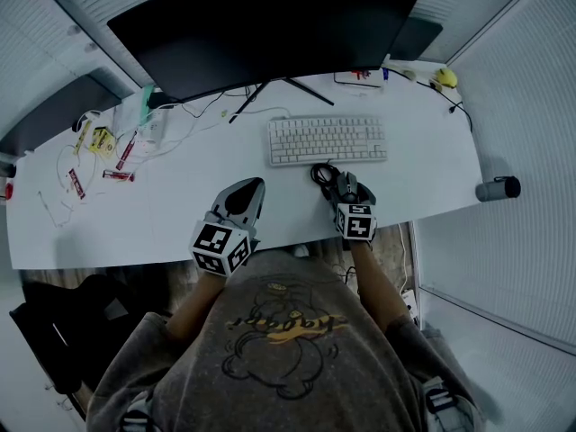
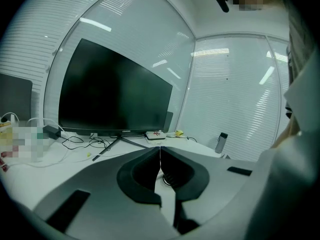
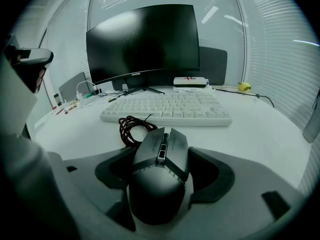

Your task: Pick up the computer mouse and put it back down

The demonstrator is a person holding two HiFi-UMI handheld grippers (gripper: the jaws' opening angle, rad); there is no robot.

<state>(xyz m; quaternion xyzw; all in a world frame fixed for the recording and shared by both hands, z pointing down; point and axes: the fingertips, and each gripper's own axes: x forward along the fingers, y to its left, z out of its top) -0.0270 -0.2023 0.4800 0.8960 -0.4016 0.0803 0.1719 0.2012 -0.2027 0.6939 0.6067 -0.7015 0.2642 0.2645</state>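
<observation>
Gripping the computer mouse point(image 3: 159, 181) by its sides, the right tool point(image 3: 160, 156) is risking its coiled cord point(image 3: 131, 130) snagging the keyboard point(image 3: 170, 109); the left tool point(image 2: 160, 166) is idling closed, empty.

My feed is dim and bluish in all three views. Bright strips of light gleam on the blinds point(image 2: 225, 84), and a pale sheen crosses the monitor point(image 3: 142, 39). Fisheye bends the edges into black corners, and the close-up mouse point(image 3: 159, 171) looks soft.

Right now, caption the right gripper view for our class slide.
Right tool grips the mouse, cable coiled ahead, before a white keyboard and dark monitor.
</observation>
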